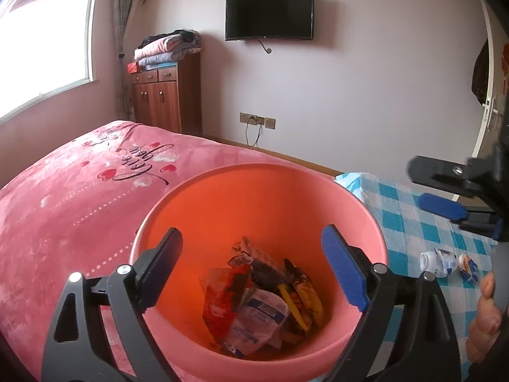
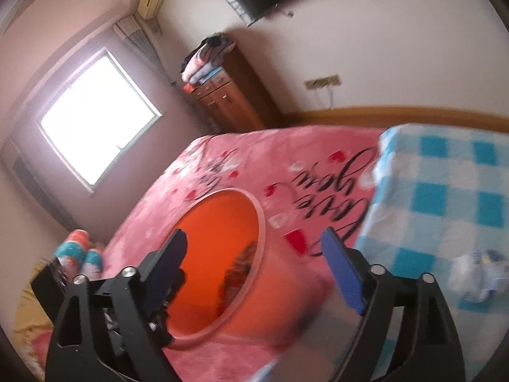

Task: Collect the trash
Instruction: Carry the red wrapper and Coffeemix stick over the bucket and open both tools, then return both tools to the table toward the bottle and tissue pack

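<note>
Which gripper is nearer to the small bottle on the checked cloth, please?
Right. The right gripper hangs open just above the bottle; the left gripper sits open over the bucket, farther off.

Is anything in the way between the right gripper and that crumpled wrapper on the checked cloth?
Nothing visible. The right gripper is open and empty; the crumpled wrapper lies uncovered on the checked cloth, off to its right.
</note>
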